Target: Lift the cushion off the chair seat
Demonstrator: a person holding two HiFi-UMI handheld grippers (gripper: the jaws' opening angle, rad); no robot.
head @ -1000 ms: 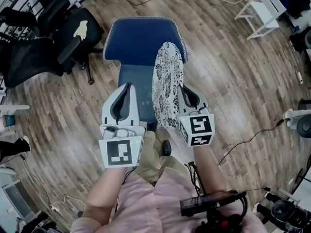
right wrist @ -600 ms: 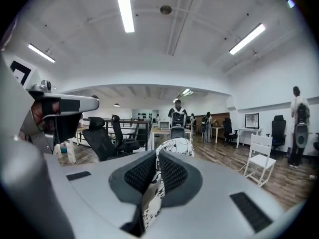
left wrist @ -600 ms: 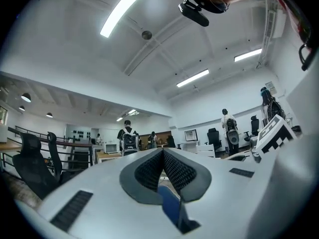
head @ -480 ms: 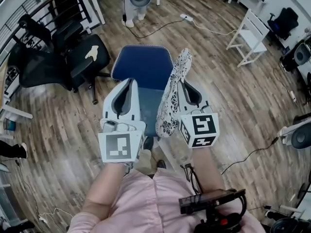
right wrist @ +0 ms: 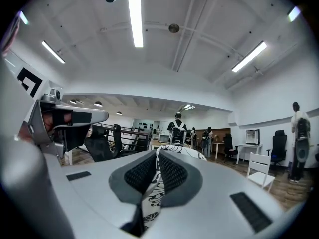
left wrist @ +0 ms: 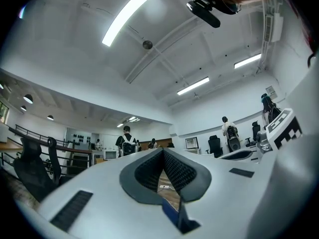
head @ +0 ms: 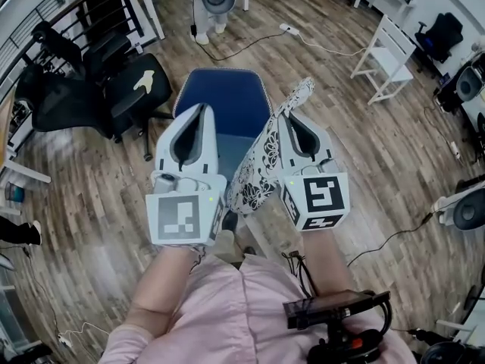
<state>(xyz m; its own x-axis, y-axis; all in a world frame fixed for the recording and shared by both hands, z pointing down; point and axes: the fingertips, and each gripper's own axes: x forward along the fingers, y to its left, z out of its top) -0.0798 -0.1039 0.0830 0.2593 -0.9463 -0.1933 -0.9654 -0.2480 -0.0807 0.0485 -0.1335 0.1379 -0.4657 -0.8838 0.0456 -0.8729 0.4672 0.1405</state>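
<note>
1. The right gripper (right wrist: 157, 166) has its jaws closed on one edge of the cushion (head: 261, 169). The patterned fabric is pinched between the pads and pokes out beyond them. Gripping by the edge lets the rest of the cushion hang free.
2. The cushion is clear of the chair (head: 223, 97). It hangs on edge and tilted, its top corner pointing up and to the right, its lower part drooping between the two grippers. The blue seat below it is bare, so the lift looks essentially done.
3. The left gripper (head: 201, 111) has its jaws closed tip to tip with nothing between them. Only floor and a bit of blue seat show through the gap behind the tips. It is level with the right gripper, just beside the cushion, and seems to play no part in carrying it.
4. A single-edge grip on soft fabric can slip, so the hold probably depends on the right jaws remaining tight.
</note>
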